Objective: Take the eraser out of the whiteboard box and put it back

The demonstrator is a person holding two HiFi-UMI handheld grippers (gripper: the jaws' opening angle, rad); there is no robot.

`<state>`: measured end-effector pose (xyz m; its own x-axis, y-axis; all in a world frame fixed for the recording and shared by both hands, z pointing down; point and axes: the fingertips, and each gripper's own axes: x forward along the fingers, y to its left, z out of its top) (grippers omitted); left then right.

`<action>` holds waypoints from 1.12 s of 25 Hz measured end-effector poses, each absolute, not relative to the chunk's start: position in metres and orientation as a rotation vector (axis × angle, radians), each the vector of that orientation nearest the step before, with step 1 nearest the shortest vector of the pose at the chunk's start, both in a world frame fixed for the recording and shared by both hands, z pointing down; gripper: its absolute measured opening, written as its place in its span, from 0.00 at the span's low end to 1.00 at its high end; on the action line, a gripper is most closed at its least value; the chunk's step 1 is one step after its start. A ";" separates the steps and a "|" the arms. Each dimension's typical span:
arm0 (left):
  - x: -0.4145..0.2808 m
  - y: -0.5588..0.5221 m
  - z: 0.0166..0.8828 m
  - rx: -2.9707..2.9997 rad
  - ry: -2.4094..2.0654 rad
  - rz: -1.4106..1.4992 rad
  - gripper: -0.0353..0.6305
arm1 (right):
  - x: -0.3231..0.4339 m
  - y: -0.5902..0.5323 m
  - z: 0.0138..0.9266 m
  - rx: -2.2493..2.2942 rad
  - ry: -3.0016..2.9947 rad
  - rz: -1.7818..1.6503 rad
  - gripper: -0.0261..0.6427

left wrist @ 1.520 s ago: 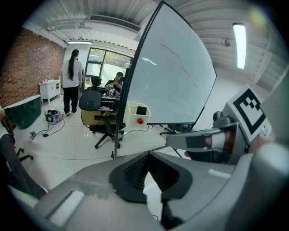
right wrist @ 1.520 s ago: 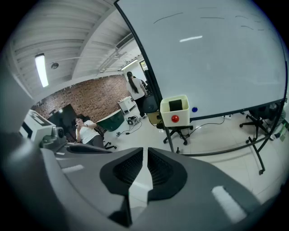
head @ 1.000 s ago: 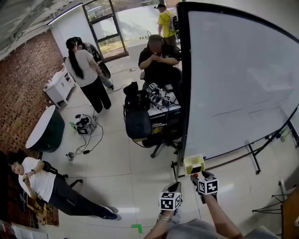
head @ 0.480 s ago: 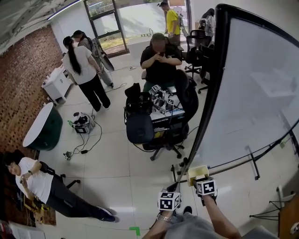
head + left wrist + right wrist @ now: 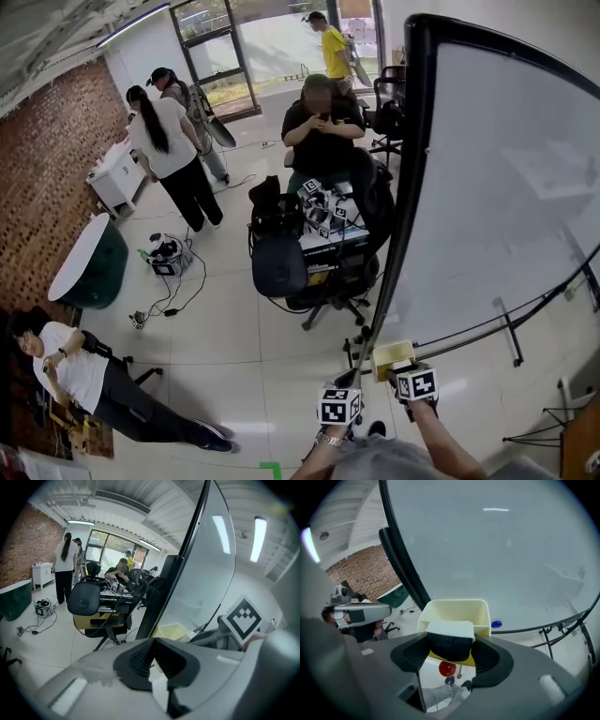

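The pale yellow whiteboard box (image 5: 454, 612) hangs at the lower edge of the whiteboard (image 5: 497, 555); in the head view the box (image 5: 390, 356) is just beyond my hands. The eraser (image 5: 450, 638), white on top with black felt below, sits at the box's near rim, and my right gripper (image 5: 450, 645) is shut on it. In the head view only that gripper's marker cube (image 5: 417, 384) shows. My left gripper (image 5: 152, 644) is shut with nothing in it, a little left of the box (image 5: 174, 631); its cube (image 5: 340, 405) is low in the head view.
The whiteboard (image 5: 506, 187) on its black stand fills the right. A blue piece (image 5: 496, 624) sticks to the board beside the box. A person sits at a cluttered desk chair (image 5: 319, 141) ahead; others stand (image 5: 169, 150) and sit (image 5: 75, 366) to the left.
The head view has swung, so the whiteboard appears more edge-on. Both grippers stay close to the yellow box, the right one still right against it.
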<state>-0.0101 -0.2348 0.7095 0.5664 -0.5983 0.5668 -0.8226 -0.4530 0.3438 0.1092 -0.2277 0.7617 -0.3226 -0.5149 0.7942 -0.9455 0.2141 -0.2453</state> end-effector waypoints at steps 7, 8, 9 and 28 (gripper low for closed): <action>-0.006 -0.232 0.711 2.203 -1.131 0.497 0.06 | 0.108 -0.225 0.710 1.329 -2.020 0.974 0.46; -0.006 -0.232 0.710 2.204 -1.132 0.496 0.06 | 0.107 -0.226 0.703 1.325 -2.035 0.969 0.46; -0.006 -0.232 0.710 2.205 -1.133 0.495 0.06 | 0.106 -0.226 0.696 1.322 -2.049 0.963 0.46; -0.013 -0.230 0.712 2.186 -1.163 0.489 0.06 | 0.100 -0.262 0.644 1.347 -2.173 0.850 0.46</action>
